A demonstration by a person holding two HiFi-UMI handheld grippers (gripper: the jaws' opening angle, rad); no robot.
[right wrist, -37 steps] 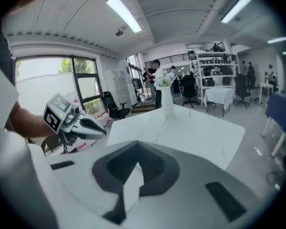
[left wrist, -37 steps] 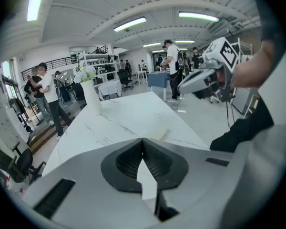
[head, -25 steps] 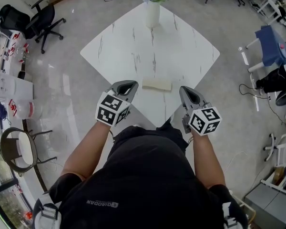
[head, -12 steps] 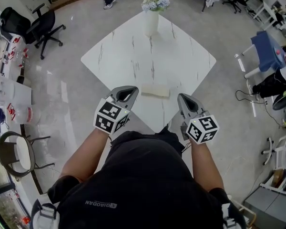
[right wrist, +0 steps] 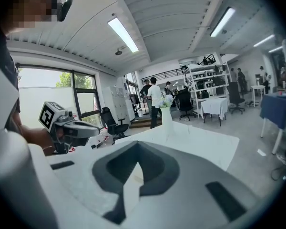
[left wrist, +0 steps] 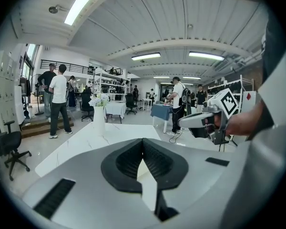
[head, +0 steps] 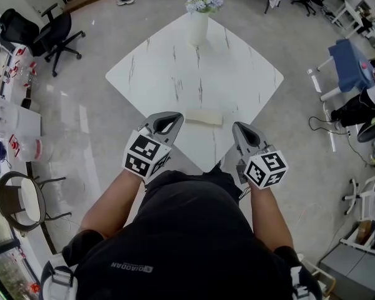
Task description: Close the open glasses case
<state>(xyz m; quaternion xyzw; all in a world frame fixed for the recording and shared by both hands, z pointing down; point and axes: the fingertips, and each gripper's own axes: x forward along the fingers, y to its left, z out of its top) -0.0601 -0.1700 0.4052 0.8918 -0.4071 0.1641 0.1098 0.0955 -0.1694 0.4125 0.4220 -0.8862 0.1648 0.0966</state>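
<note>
A black office chair [head: 57, 25] stands on the floor well off the table's [head: 175, 61] left corner. The table is white with thin grey veins and sits corner-on to the person, one corner pointing at their body.

The left gripper [head: 169, 120] is held over the table's near-left edge, just beside that near corner. Its own view shows its two dark jaws meeting at the tips with nothing between them; only the pale tabletop shows through the gap behind the tips.

The glasses case [head: 204, 117] lies flat on the table a little in from the near corner. It is between the two grippers and clear of both. It appears as a pale, long, low shape, too small to tell how its lid stands.

A white vase [head: 198, 22] with pale flowers stands upright at the table's far corner.

The right gripper [head: 242, 130] is held over the table's near-right edge, across the corner from the left one. Its jaws are likewise closed tip to tip on nothing.

A smaller table under a blue cloth [head: 355, 60] stands well off the table's right corner, with a seated person just beyond it.
</note>
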